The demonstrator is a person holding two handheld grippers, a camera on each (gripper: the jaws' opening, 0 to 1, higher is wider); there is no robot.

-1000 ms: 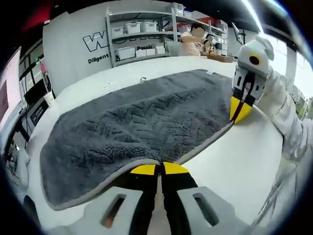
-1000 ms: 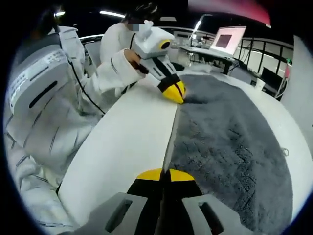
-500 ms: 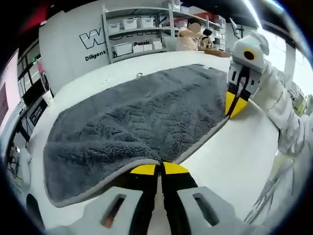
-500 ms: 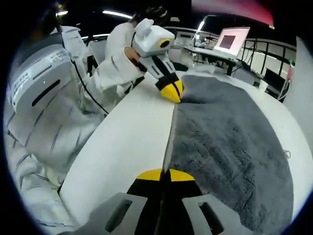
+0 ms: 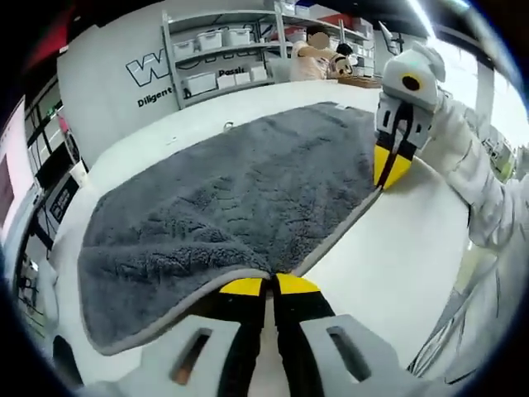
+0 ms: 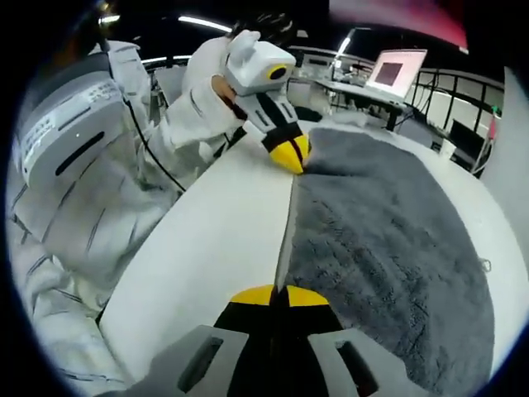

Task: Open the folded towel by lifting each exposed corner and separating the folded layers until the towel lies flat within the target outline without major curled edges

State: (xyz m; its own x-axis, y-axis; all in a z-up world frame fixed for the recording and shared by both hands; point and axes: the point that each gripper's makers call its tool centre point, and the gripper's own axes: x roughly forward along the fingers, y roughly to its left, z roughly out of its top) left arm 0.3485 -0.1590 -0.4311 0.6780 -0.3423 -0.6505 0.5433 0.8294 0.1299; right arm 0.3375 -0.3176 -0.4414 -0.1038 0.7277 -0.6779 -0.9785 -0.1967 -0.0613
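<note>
1. The grey towel [image 5: 240,198] is lying spread across the white table [image 5: 397,265], its pale hem running along the near edge.
2. In the left gripper view, the left hand-held gripper [image 5: 270,285] is pinching that near hem, its yellow tips pressed together on the cloth.
3. Further along the same edge, to the right in this view, the right hand-held gripper [image 5: 388,169] is clamping a corner of the towel, tips closed on the fabric.
4. A white sleeve [image 5: 479,178] is reaching in behind it.
5. In the right gripper view, the right hand-held gripper [image 6: 274,294] is biting on the hem at the bottom, with the towel [image 6: 388,248] stretching away on the right and bare table [image 6: 215,240] on the left.
6. At the far end of that edge, the left hand-held gripper [image 6: 291,155] is gripping the other corner, held by a person in a white suit [image 6: 91,198].
7. A shelf [image 5: 231,54] with bins is standing behind the table in the left gripper view.
8. A lit laptop [image 6: 395,73] is sitting on a far desk in the right gripper view.
</note>
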